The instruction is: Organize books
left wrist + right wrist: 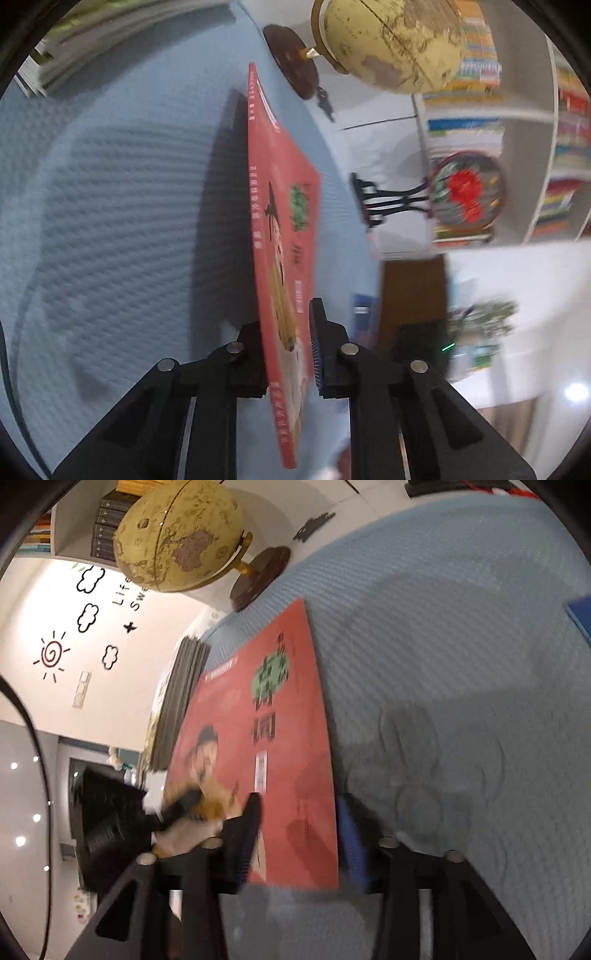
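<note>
My left gripper point(291, 354) pinches the thin red paperback book point(284, 229) upright on edge over the blue textured surface point(110, 221), globe at one o'clock, while my right gripper point(299, 834) straddles it loosely, jaws apart, probably handing over.

On the white wall point(92, 635) in the right wrist view, black decal lettering reads "Life" and, cut off behind the globe point(177, 535), "Swe" — no more shows. The red book point(288, 709) carries large Chinese characters — too blurred to read.
</note>
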`<state>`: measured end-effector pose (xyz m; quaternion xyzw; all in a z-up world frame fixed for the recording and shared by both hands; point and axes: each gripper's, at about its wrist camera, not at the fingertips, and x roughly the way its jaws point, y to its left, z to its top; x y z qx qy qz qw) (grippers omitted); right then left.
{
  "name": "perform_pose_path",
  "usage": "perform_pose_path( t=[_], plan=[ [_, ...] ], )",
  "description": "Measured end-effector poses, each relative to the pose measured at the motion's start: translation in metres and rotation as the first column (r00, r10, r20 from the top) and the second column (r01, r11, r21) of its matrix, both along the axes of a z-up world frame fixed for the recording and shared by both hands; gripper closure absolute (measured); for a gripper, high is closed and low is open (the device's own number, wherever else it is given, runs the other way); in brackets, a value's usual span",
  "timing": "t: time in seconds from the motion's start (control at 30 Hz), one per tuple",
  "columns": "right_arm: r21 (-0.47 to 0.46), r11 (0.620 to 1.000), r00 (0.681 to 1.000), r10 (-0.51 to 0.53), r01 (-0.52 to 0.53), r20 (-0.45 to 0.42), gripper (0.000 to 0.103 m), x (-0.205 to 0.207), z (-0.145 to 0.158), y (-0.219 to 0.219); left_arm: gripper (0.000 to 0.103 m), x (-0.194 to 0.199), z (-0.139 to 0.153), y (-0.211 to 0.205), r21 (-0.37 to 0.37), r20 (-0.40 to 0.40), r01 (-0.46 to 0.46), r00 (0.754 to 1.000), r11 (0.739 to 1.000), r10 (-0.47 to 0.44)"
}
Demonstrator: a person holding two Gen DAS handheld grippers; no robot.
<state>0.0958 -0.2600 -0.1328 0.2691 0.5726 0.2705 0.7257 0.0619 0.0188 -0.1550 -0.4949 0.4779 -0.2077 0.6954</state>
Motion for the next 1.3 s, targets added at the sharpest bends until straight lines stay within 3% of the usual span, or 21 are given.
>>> perform_pose_path(
  t=[0.13, 0.23, 0.3, 0.37, 0.5, 0.57, 0.6, 0.67, 0.8, 0.9, 1.1, 1.23, 1.3],
  plan=[
    [0.201, 0.978, 0.998, -0.039, 0.049, -0.053, 0.04, 0.002, -0.015, -0.012, 0.09, 0.006, -0.002, -0.001, -0.201, -0.055, 0.012, 0.998, 0.979, -0.024],
    [0.331, 0.938, 0.994, -0.081, 0.102, -0.076, 0.041, 0.015, -0.024, -0.014, 0.09, 0.01, 0.0, 0.0, -0.198, -0.065, 0.02, 0.997, 0.98, -0.033],
    [0.369, 0.925, 0.995, -0.074, 0.095, -0.07, 0.056, 0.024, -0.023, -0.011, 0.09, 0.014, 0.0, -0.002, -0.159, -0.079, 0.036, 0.996, 0.987, -0.049],
    [0.301, 0.952, 0.998, -0.052, 0.06, -0.034, 0.071, 0.031, -0.018, -0.001, 0.09, 0.015, 0.001, -0.002, -0.055, -0.092, 0.045, 0.994, 0.997, -0.05],
    [0.102, 0.992, 0.995, 0.063, -0.071, 0.084, 0.079, 0.027, 0.004, 0.026, 0.089, 0.01, 0.013, -0.004, 0.176, -0.064, 0.053, 0.997, 0.983, -0.042],
    [0.009, 0.993, 0.981, 0.116, -0.119, 0.153, 0.081, 0.019, 0.018, 0.041, 0.087, 0.006, 0.028, -0.009, 0.312, -0.016, 0.04, 0.999, 0.949, -0.037],
    [-0.038, 0.99, 0.972, 0.14, -0.135, 0.188, 0.081, 0.015, 0.025, 0.048, 0.087, 0.002, 0.041, -0.014, 0.422, 0.033, 0.022, 0.999, 0.906, -0.04],
    [-0.137, 0.977, 0.942, 0.197, -0.164, 0.273, 0.081, 0.003, 0.045, 0.066, 0.087, -0.005, 0.056, -0.02, 0.526, 0.095, -0.005, 0.994, 0.851, -0.053],
    [-0.189, 0.965, 0.901, 0.24, -0.182, 0.362, 0.081, -0.006, 0.074, 0.076, 0.087, -0.01, 0.072, -0.004, 0.481, 0.153, -0.04, 0.987, 0.876, -0.039],
    [-0.224, 0.956, 0.871, 0.269, -0.189, 0.411, 0.081, -0.011, 0.096, 0.085, 0.086, -0.017, 0.088, 0.008, 0.474, 0.202, -0.072, 0.979, 0.878, -0.028],
    [-0.189, 0.959, 0.819, 0.279, -0.211, 0.502, 0.08, -0.006, 0.137, 0.131, 0.087, -0.024, 0.132, 0.062, 0.437, 0.292, -0.164, 0.956, 0.884, 0.033],
    [-0.129, 0.968, 0.842, 0.252, -0.216, 0.477, 0.08, 0.008, 0.134, 0.18, 0.087, -0.02, 0.137, 0.113, 0.464, 0.287, -0.213, 0.955, 0.86, 0.082],
    [-0.125, 0.97, 0.86, 0.243, -0.208, 0.449, 0.079, 0.011, 0.12, 0.212, 0.086, -0.014, 0.132, 0.134, 0.537, 0.265, -0.208, 0.962, 0.818, 0.07]
  ],
)
